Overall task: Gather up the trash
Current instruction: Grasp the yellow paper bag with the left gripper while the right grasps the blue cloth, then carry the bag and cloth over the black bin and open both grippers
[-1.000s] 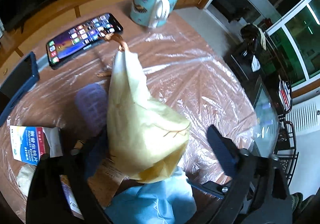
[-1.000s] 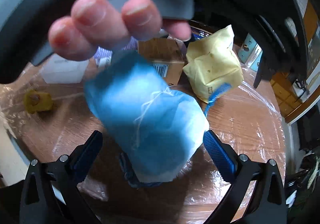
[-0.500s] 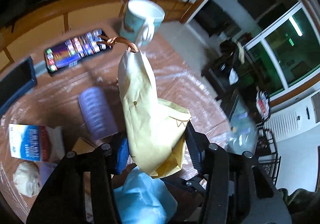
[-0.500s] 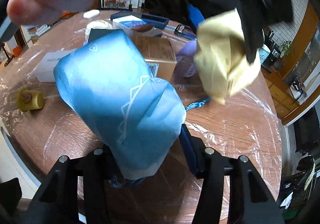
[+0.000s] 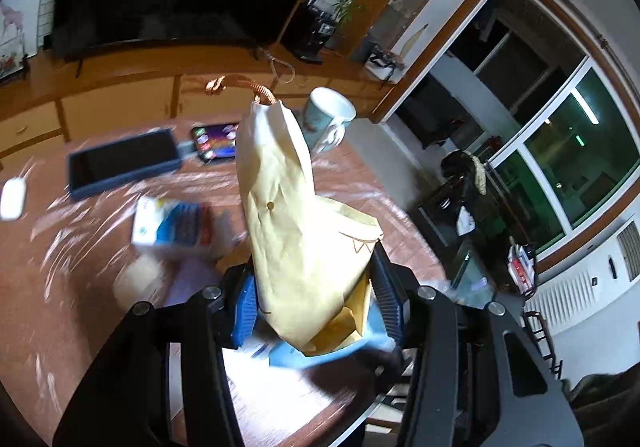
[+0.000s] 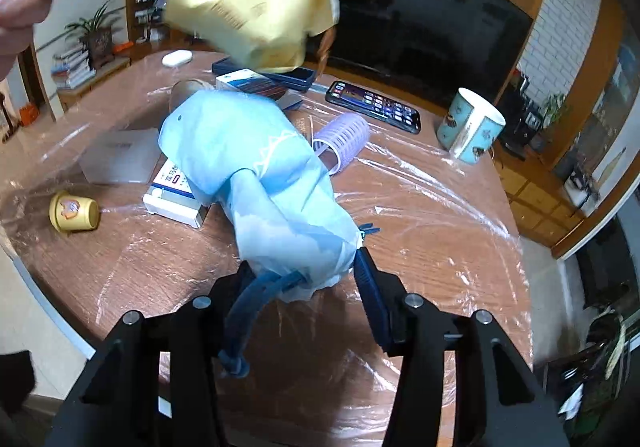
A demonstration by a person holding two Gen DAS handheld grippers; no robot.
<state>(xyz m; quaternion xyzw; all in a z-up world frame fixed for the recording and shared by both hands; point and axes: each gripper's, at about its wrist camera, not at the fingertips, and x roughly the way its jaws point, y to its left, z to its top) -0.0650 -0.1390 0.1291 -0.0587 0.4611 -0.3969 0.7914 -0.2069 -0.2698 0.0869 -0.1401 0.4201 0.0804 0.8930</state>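
My left gripper (image 5: 312, 295) is shut on a yellow paper bag (image 5: 296, 215) with a brown twisted handle (image 5: 240, 85) and holds it well above the table. The same yellow bag (image 6: 256, 11) shows at the top of the right wrist view. My right gripper (image 6: 304, 279) is shut on a crumpled light blue paper bag (image 6: 256, 175) with a dark blue cord handle (image 6: 248, 311), held above the round wooden table (image 6: 420, 231). A blue edge of that bag (image 5: 304, 357) shows under the yellow one.
On the plastic-covered table lie a purple hair roller (image 6: 344, 137), a phone (image 6: 374, 107), a teal mug (image 6: 470, 129), a yellow cup (image 6: 74, 211), a white box (image 6: 174, 191), a grey box (image 6: 118, 155), a blue-white carton (image 5: 170, 225) and a dark case (image 5: 122, 163). A TV (image 6: 420, 23) stands behind.
Both grippers have risen with their bags. The left view tilted up and away from the table; the yellow bag moved up and left in the right view.
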